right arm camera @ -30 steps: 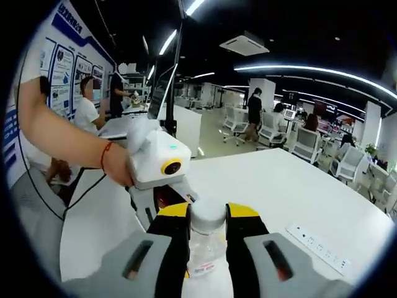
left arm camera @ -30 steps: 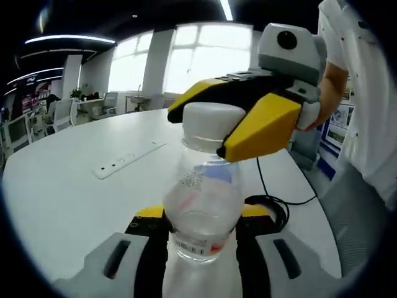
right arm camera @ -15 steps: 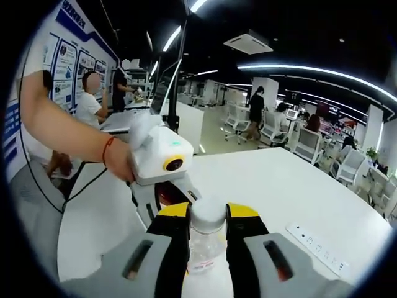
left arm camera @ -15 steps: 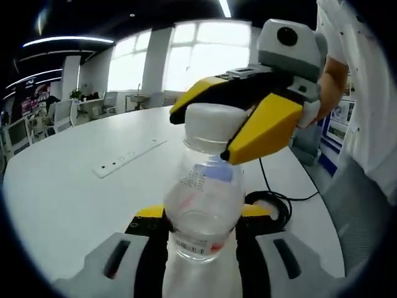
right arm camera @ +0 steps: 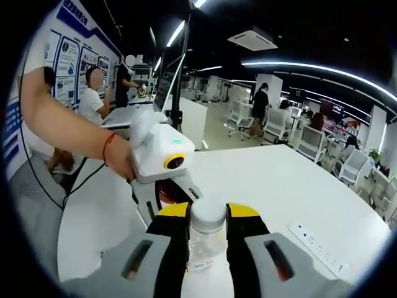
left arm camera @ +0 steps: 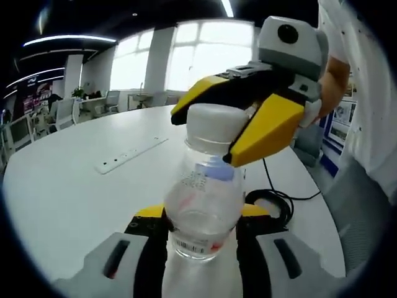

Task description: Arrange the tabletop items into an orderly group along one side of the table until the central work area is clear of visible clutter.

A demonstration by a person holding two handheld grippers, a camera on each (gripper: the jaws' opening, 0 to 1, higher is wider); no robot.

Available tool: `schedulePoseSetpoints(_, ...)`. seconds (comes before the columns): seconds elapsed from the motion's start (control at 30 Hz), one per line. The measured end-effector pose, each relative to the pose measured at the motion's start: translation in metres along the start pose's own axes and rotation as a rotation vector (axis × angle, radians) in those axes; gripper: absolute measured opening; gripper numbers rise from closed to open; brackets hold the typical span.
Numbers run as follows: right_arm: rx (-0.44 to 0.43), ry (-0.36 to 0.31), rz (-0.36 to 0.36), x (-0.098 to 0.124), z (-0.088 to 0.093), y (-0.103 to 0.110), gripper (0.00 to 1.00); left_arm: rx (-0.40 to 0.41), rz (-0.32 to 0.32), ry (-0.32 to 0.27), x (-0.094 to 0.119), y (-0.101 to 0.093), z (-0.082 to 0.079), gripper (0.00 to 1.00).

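A clear plastic bottle [left arm camera: 203, 198] with a white cap [left arm camera: 213, 122] stands upright between my left gripper's [left arm camera: 201, 216] yellow-tipped jaws, which are shut on its lower body. My right gripper [left arm camera: 208, 135] comes in from the upper right and its yellow jaws clamp the cap. In the right gripper view the cap [right arm camera: 208, 213] sits pinched between my right gripper's [right arm camera: 208, 216] jaws, with the bottle [right arm camera: 200, 253] running down between them. Behind it the left gripper [right arm camera: 170, 194] grips the bottle body, held by a hand with a red wrist string.
The white table [left arm camera: 59, 192] carries a white power strip [left arm camera: 131, 155], also seen as the power strip [right arm camera: 319, 248] at the right. A black cable [left arm camera: 273, 203] coils near the table's edge. People and office chairs fill the room behind the table [right arm camera: 267, 180].
My right gripper has shifted slightly right and rolled a little on the cap. Both grippers keep their hold on the bottle.
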State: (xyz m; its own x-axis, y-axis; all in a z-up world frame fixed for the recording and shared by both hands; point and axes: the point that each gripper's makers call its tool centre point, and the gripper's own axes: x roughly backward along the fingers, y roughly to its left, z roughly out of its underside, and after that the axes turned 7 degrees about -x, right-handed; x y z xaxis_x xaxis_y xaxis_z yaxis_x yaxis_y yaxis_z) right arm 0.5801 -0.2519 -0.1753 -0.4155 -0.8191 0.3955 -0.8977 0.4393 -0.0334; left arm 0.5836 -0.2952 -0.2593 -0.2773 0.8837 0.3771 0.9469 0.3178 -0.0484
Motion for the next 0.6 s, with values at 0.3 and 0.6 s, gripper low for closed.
schedulePoseSetpoints(0.3,0.028,0.01,-0.002,-0.0008,0.0,0.0053,0.2,0.007,-0.001,0.003,0.0016,-0.0013,0.0012,0.43)
schedulePoseSetpoints(0.6,0.052,0.019,0.005,0.0004,0.0021,0.0048,0.21,0.008,-0.008,0.009,0.0039,-0.002,0.0039,0.42)
